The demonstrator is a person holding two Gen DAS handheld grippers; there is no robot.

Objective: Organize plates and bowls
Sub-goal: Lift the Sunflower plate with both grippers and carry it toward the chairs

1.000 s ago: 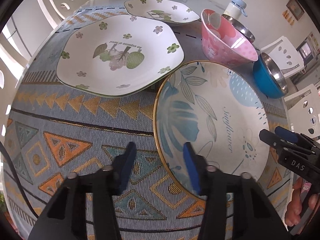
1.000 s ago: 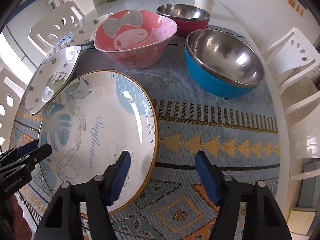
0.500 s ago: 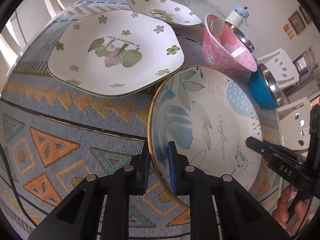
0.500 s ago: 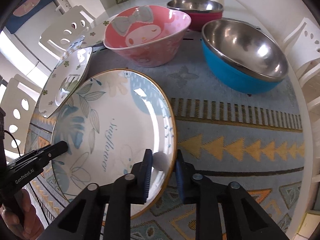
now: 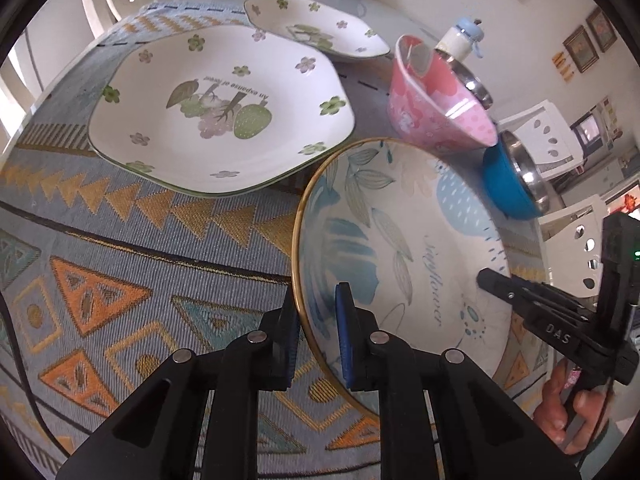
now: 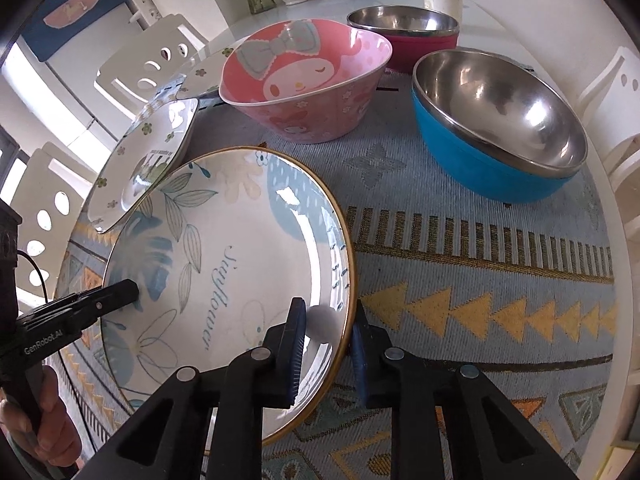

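Left gripper [image 5: 316, 340]: nearest the left wrist camera; its two fingers are clamped across the left rim of the leaf plate, one pad above the rim and one below.
Right gripper [image 6: 328, 344]: clamped in the same way across the opposite, right rim of that plate.
Leaf plate [image 5: 400, 256]: round, gold-edged, blue leaf print, gripped at both sides above the patterned tablecloth [image 5: 120, 248]; whether it touches the cloth cannot be told.
Large flower plate [image 5: 220, 108]: white, just beyond the leaf plate, their edges close together.
Small flower plate [image 5: 316, 26]: farther back, behind the large one.
Pink bowl [image 6: 304, 80]: beyond the leaf plate, on the cloth.
Blue bowl [image 6: 496, 120]: steel-lined, to the right of the pink bowl.
Red bowl [image 6: 404, 36]: steel-lined, farthest, behind both.
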